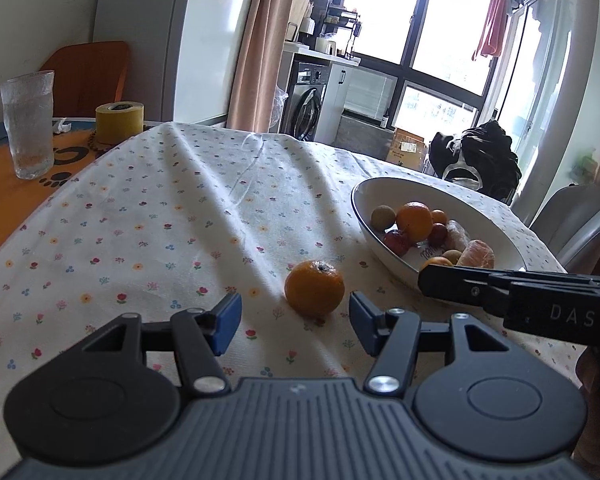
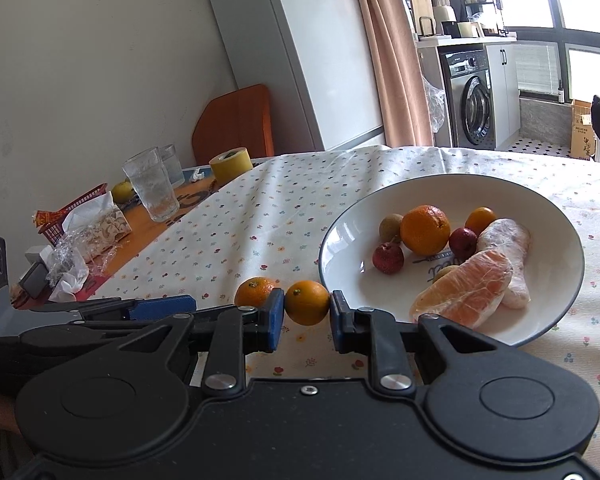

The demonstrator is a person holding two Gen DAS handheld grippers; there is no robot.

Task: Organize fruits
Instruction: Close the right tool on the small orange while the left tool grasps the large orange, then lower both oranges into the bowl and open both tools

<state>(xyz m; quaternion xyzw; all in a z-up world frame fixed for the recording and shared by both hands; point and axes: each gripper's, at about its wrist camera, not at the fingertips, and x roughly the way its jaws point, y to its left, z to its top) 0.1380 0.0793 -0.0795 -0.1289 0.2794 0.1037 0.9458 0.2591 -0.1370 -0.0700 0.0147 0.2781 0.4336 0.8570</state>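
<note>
Step in hand: gathering loose fruit into the white oval ceramic bowl [image 2: 452,184], which already carries several fruits and stands on the floral-clothed desk [image 1: 160,208].

Right gripper [image 2: 307,307]: pinching a small round orange kumquat [image 2: 307,302] between its blue pads, at the bowl's near-left rim. Next move, by judgement: carry it over the rim and release inside.

Left gripper [image 1: 294,322]: spread wide, empty. A round orange tangerine [image 1: 314,288] lies on the cloth just beyond and between its fingers, untouched, left of the bowl. Next: advance, then close.
</note>
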